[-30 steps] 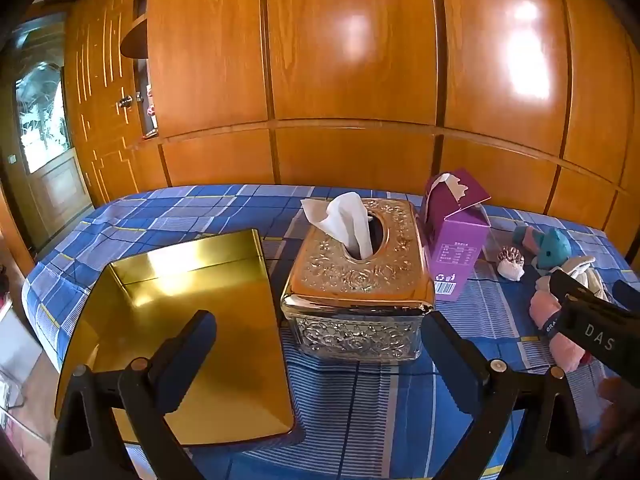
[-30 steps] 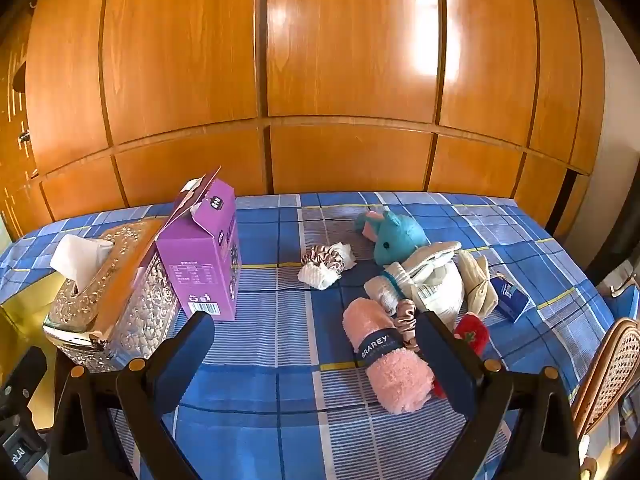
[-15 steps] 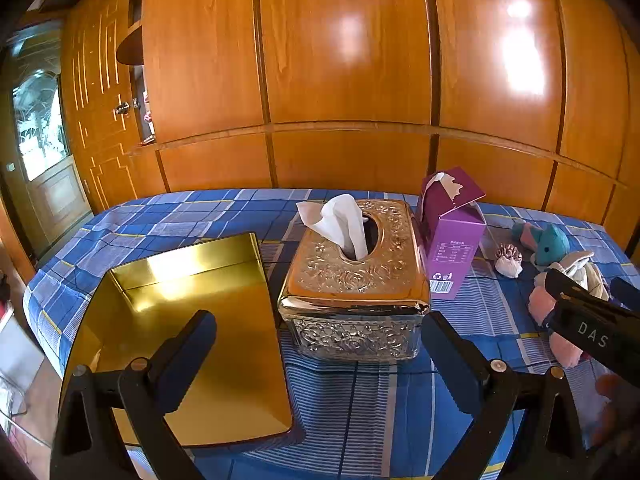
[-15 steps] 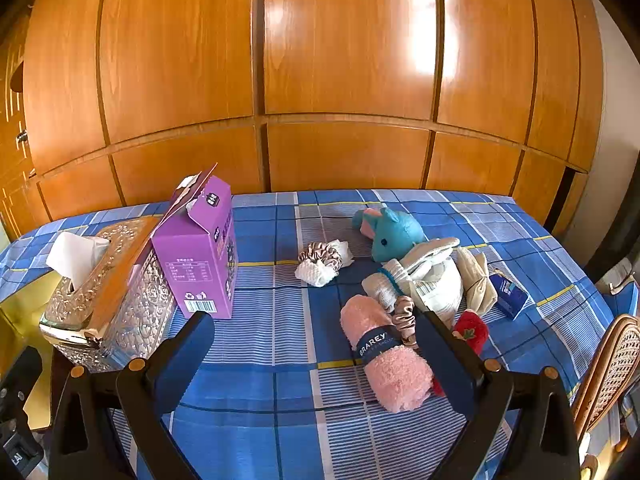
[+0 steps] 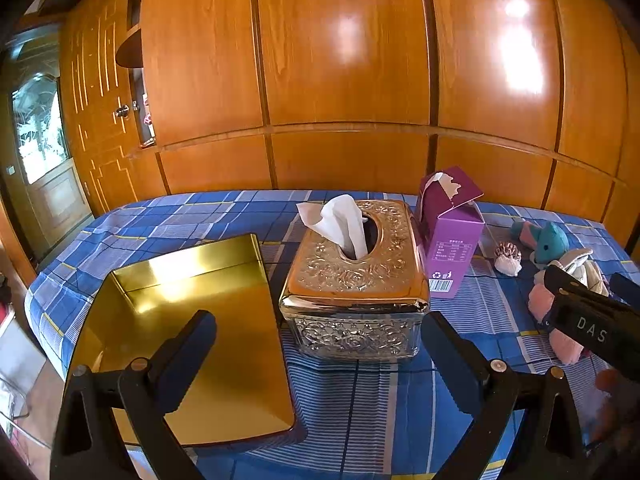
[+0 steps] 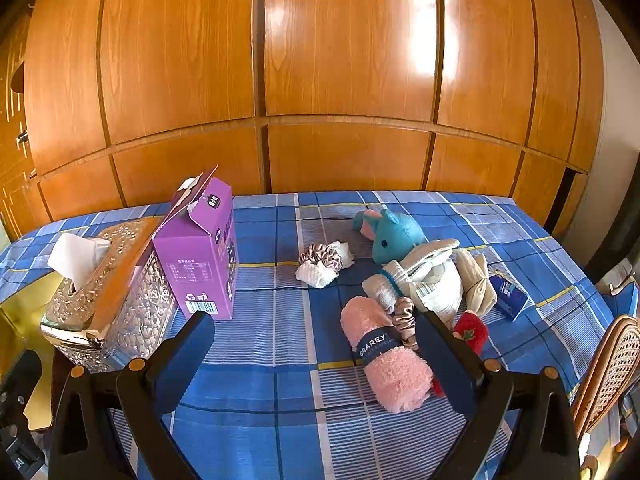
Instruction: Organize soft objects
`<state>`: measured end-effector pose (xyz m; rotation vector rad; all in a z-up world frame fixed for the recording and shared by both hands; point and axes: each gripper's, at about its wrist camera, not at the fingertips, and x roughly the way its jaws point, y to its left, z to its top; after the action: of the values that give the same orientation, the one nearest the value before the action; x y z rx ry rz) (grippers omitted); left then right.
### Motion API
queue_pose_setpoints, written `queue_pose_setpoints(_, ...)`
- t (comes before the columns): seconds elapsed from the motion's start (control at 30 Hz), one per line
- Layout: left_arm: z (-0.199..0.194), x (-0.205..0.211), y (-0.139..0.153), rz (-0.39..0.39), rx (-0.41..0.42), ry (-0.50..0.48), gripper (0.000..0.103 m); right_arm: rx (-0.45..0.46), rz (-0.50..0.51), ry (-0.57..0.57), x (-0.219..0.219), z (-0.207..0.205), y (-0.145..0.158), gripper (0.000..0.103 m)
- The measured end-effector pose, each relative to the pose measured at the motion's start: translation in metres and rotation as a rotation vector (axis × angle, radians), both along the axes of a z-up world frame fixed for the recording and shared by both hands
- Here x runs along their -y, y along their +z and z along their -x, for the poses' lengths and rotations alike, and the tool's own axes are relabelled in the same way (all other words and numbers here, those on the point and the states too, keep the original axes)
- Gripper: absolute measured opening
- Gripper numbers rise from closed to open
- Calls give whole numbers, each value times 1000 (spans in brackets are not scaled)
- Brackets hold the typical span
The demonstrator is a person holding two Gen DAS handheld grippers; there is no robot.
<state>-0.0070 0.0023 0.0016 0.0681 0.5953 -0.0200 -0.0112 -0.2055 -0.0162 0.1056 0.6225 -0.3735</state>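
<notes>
Soft objects lie heaped at the 3 o'clock side of the blue plaid surface (image 6: 280,360): a pink rolled towel (image 6: 386,354) with a dark band, a teal plush toy (image 6: 394,232), a white bundle (image 6: 432,280), a red strawberry plush (image 6: 472,330), and two scrunchies, one (image 6: 406,318) touching the towel, the other (image 6: 324,258) on a white cloth near 12 o'clock.

Change over the last second: my right hand-held gripper (image 6: 316,350) has eased slightly toward the heap, so the towel now sits partly behind its right finger; the objects themselves have not moved. My left hand-held gripper (image 5: 318,336) has crept closer to the embossed metal tissue box (image 5: 354,280). Both hand-held grippers remain released, jaws spread wide and empty. I judge that sorting has not begun and that the towel is the likeliest first pick.

View differences: only the left wrist camera shows the whole gold tray (image 5: 188,320), bare, at 9 o'clock of the tissue box, a probable destination. The right wrist camera sees just its edge, but alone shows the full heap, a small blue packet (image 6: 508,296) and a wicker chair (image 6: 608,360) at 4 o'clock. The purple carton (image 6: 200,252), flap open, stands just beside the tissue box in both.
</notes>
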Motion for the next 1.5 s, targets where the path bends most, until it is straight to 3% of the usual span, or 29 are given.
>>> queue_pose_setpoints(1.5,4,1,1,-18,-2,-12,103,8,-6,-26,11,3,4,102)
